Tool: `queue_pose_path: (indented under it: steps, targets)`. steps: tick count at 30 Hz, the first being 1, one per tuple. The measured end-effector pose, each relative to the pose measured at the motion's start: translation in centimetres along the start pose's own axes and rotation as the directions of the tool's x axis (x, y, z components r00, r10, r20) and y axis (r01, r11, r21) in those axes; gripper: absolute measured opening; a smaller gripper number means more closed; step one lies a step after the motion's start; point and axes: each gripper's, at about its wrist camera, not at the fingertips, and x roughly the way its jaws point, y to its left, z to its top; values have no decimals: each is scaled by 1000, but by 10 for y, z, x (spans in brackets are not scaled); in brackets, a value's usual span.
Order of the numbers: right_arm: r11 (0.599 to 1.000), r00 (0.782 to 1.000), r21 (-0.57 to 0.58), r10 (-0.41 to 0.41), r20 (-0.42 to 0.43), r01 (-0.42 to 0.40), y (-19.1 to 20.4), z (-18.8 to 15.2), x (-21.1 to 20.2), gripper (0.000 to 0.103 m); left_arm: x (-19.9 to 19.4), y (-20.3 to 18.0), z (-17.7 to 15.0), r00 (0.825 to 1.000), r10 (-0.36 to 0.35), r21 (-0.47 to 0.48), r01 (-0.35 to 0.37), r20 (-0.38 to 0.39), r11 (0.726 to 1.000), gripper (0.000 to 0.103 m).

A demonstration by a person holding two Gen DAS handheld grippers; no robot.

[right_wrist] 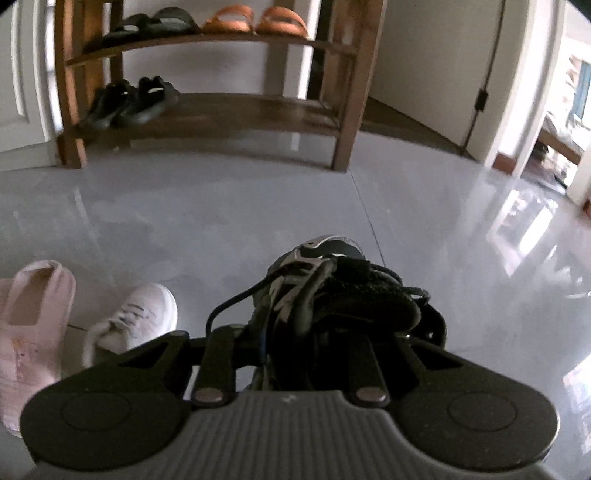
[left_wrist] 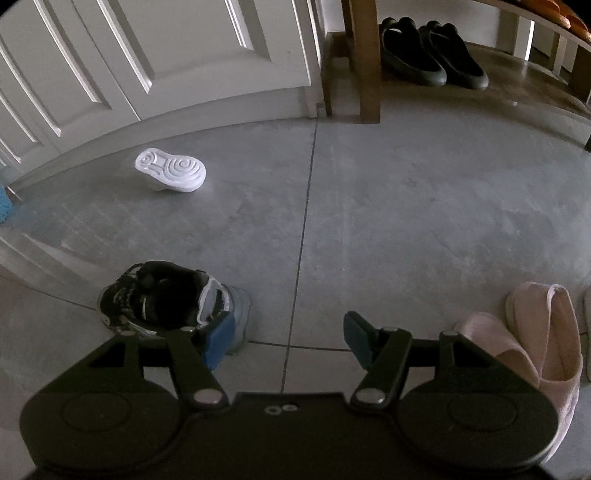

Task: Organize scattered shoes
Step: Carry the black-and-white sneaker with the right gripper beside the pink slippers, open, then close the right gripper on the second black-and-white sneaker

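In the right wrist view my right gripper [right_wrist: 306, 332] is shut on a black and grey laced sneaker [right_wrist: 332, 291], held above the grey floor; the shoe hides the fingertips. In the left wrist view my left gripper [left_wrist: 288, 338] is open with only bare floor between its blue pads [left_wrist: 218, 339]. Its matching black and grey sneaker [left_wrist: 166, 299] stands just beyond the left pad. A white shoe [left_wrist: 170, 171] lies sole up near the door. A pink slipper [left_wrist: 535, 332] is at the right, and is seen again [right_wrist: 33, 314] beside a white sneaker [right_wrist: 136, 317].
A wooden shoe rack [right_wrist: 343, 110] stands ahead. Black shoes [right_wrist: 125, 101] sit at the left of its bottom shelf, dark sandals [right_wrist: 147, 24] and orange sandals [right_wrist: 255, 18] on the shelf above. A white panelled door [left_wrist: 147, 55] is left of the rack.
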Motion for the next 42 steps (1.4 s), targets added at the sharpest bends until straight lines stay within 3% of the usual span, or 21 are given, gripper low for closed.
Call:
queue_pose_path:
  steps: [6,9,10,11,13,18,22,25,28,30,31,32,36,39,42]
  targets:
    - [997,998,-63,-45,-44,42,-2,-40,42,24,5,-4,0,1000,-7,5,7,-13,1000,65]
    - [972,991,-202,-130,-30,122,15,-56,49,32,7,-4,0,1000,-11,10,11,-18,1000,65]
    - [966,988,-222,-146,-44,133,18,-56,49,41,7,-4,0,1000,-13,13,13,-18,1000,65]
    - [965,986,-226,-152,-71,133,18,-54,47,62,7,-4,-1,1000,-15,15,15,-18,1000,65]
    - [964,983,-231,-155,-102,128,17,-48,38,67,8,-2,-2,1000,-11,14,12,-17,1000,65]
    - [968,988,-203,-155,-11,150,16,-30,-18,75,14,6,-2,999,-11,-14,11,-30,1000,65]
    - [990,997,-133,-46,66,54,29,8,-35,85,21,14,-3,999,-25,-49,23,-42,999,65]
    - [979,982,-167,140,125,-118,72,60,-21,85,23,23,-7,999,-16,-67,13,-45,998,65]
    - [924,938,-261,320,135,-278,120,91,-7,85,24,37,-17,998,7,-80,-12,-59,997,65]
    - [811,853,-384,512,102,-441,186,115,5,85,24,53,-27,997,27,-106,-35,-73,994,65]
    - [765,819,-423,568,84,-487,211,123,9,85,24,61,-31,996,37,-119,-47,-80,992,65]
    - [729,796,-450,602,64,-516,233,126,11,85,25,69,-35,995,48,-140,-60,-87,988,65]
    - [506,644,-571,763,-55,-647,358,139,14,85,30,116,-48,988,90,-262,-119,-123,958,65]
    - [415,588,-628,804,-84,-658,429,137,7,85,38,153,-52,984,111,-358,-155,-141,921,65]
    - [367,573,-653,810,-125,-663,480,135,1,85,52,178,-51,982,104,-420,-161,-157,893,65]
